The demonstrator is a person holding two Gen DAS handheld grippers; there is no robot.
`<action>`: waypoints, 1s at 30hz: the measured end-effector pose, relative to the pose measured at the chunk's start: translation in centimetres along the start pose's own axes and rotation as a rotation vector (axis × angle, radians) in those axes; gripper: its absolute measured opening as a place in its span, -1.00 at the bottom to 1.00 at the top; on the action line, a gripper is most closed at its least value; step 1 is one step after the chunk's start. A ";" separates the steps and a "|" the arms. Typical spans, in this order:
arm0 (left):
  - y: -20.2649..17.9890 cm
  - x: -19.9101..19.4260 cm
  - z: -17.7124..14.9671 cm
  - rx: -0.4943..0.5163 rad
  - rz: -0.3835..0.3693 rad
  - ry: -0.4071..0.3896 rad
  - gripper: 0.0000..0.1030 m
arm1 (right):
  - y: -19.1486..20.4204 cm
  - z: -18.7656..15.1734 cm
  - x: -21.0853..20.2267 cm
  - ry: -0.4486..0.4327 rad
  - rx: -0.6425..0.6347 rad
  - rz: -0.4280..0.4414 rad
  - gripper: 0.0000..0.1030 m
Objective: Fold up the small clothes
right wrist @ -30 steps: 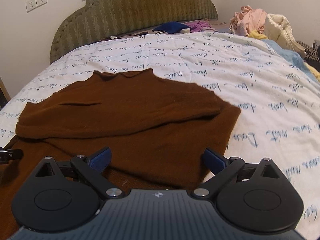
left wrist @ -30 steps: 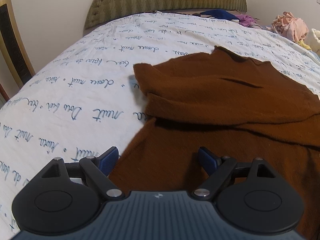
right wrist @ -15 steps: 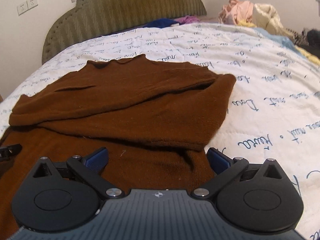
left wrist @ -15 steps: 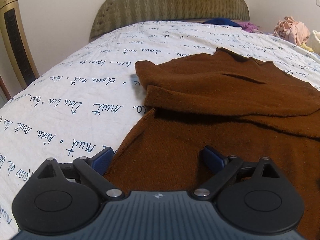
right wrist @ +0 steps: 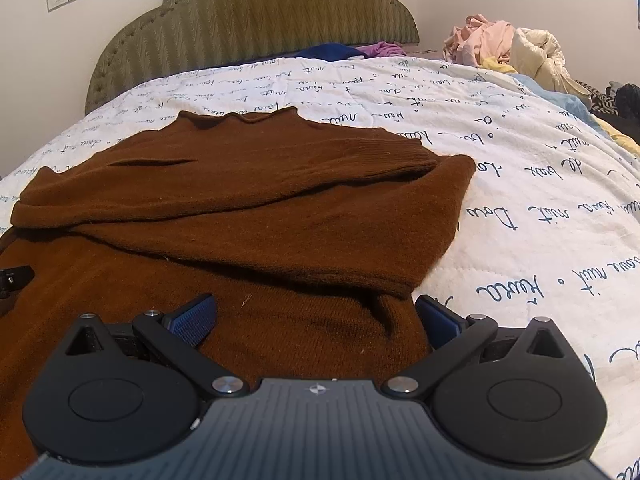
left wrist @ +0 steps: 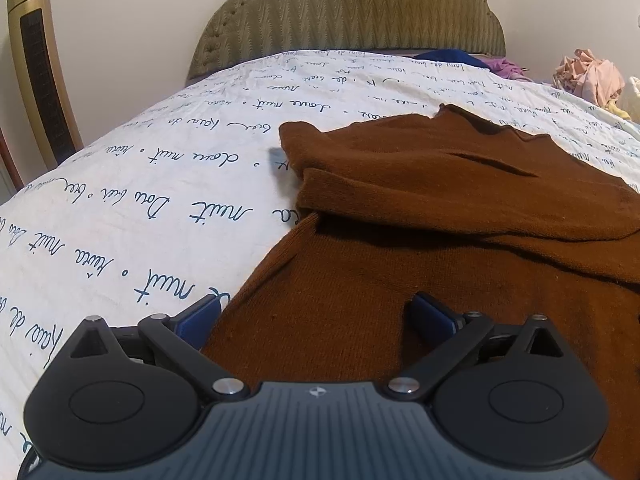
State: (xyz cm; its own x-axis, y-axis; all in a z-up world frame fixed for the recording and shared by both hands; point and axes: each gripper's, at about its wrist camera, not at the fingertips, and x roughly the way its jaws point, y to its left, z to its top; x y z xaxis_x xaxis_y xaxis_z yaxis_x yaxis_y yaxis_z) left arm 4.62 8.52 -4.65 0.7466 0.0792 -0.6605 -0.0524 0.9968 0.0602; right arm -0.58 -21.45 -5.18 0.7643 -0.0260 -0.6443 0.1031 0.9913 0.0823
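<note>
Left gripper (left wrist: 316, 316) first: its jaws are opening, already spread about as wide as they go, and they straddle the near left edge of the brown knit sweater (left wrist: 440, 240) without pinching anything. That sweater lies flat on the white bedspread with blue handwriting print (left wrist: 160, 200), one sleeve folded across the body, collar pointing toward the olive-green padded headboard (left wrist: 352, 12). A gold tower fan (left wrist: 38, 60) stands off at the left edge of this view.

Right wrist view: the right gripper (right wrist: 316, 316) is also wide apart with nothing pressed between the blue pads (right wrist: 192, 320); it sits over the sweater's near right edge, just below the folded sleeve's cuff. A heap of pink and cream laundry (right wrist: 500, 48) sits far back on the right.

My worry from here: knit this thick could get grabbed one layer only, or the bedspread gets caught along with it, so the fold drags crooked. Uneven lifting between the two sides would also slide that sleeve off.
</note>
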 end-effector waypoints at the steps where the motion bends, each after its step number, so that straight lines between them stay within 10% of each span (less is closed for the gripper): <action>1: 0.0 0.0 0.0 -0.001 0.000 -0.001 0.99 | 0.0 0.0 0.0 -0.001 0.000 0.000 1.00; 30: 0.1 0.0 -0.1 -0.003 0.001 -0.003 1.00 | 0.0 -0.2 -0.4 -0.016 0.013 0.002 1.00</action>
State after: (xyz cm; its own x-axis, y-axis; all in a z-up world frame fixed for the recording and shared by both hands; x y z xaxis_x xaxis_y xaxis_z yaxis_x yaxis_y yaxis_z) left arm 4.51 8.59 -4.69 0.7489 0.0799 -0.6579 -0.0546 0.9968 0.0588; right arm -1.00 -21.45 -5.13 0.7747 -0.0257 -0.6318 0.1094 0.9895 0.0939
